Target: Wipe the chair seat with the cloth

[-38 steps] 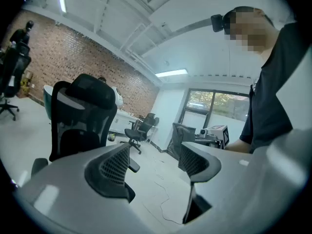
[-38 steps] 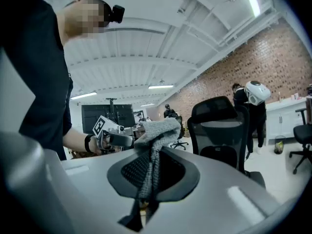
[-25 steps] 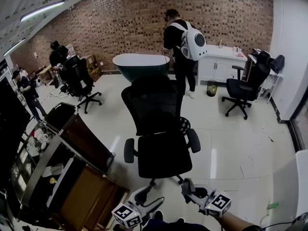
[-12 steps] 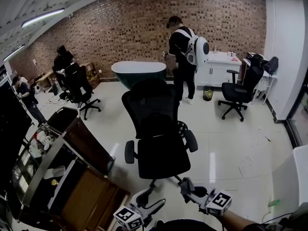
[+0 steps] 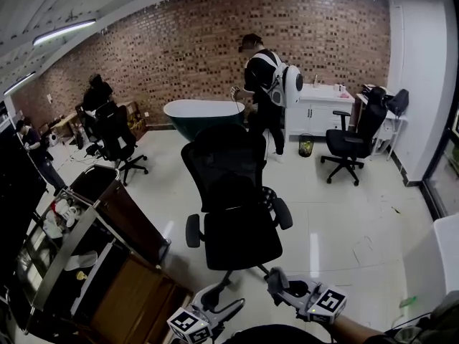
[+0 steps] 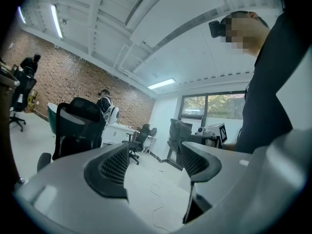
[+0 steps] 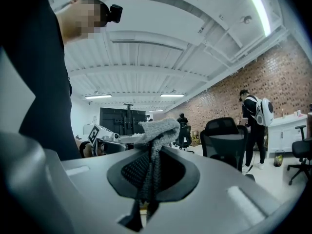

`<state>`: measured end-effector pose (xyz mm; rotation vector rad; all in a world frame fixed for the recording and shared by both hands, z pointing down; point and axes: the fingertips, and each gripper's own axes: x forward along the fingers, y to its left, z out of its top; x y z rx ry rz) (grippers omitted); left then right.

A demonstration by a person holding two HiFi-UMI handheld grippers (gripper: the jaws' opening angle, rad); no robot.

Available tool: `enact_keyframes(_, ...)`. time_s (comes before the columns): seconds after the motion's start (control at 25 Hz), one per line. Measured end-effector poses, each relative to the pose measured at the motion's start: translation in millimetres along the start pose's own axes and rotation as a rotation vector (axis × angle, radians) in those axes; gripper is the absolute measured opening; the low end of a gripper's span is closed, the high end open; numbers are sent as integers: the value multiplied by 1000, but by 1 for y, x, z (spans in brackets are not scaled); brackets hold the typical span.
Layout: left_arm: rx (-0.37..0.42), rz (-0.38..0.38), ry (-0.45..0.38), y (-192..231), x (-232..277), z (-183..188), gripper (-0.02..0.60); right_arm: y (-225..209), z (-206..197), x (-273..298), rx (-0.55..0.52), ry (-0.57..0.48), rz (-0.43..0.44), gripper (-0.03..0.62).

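Note:
A black mesh office chair (image 5: 237, 192) stands mid-floor, its seat (image 5: 242, 239) facing me and bare. Both grippers hover low at the bottom edge, short of the seat. My right gripper (image 5: 276, 282) is shut on a grey cloth (image 7: 156, 130), which bunches up above the closed jaws; the chair (image 7: 224, 140) shows to the right beyond it. My left gripper (image 5: 228, 296) is open with nothing between its jaws, and the chair (image 6: 78, 126) lies to the left past its fingers. In the head view the cloth is only a small dark bit at the right jaws.
A wooden cart (image 5: 107, 264) loaded with items stands close on the left. A person with a white backpack (image 5: 265, 92) stands by a dark green tub (image 5: 201, 113) behind the chair. Other office chairs sit at the right (image 5: 351, 138) and left (image 5: 115, 131). White cabinet (image 5: 323, 102) at back.
The head view has drifted a little, and the person with the backpack has shifted left toward the tub. Both grippers stay almost where they were, the cloth still held.

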<state>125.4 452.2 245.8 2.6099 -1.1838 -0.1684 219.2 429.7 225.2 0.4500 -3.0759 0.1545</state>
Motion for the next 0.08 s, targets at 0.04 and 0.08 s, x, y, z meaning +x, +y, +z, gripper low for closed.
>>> enact_keyframes(0.04,8,1,-3,-1,-2,-1,359,3,1,-2,2,0,1,28)
enact_keyframes(0.08,15,2,-7,-2,-5,-2,359,5,1,-3,4,0,1,28)
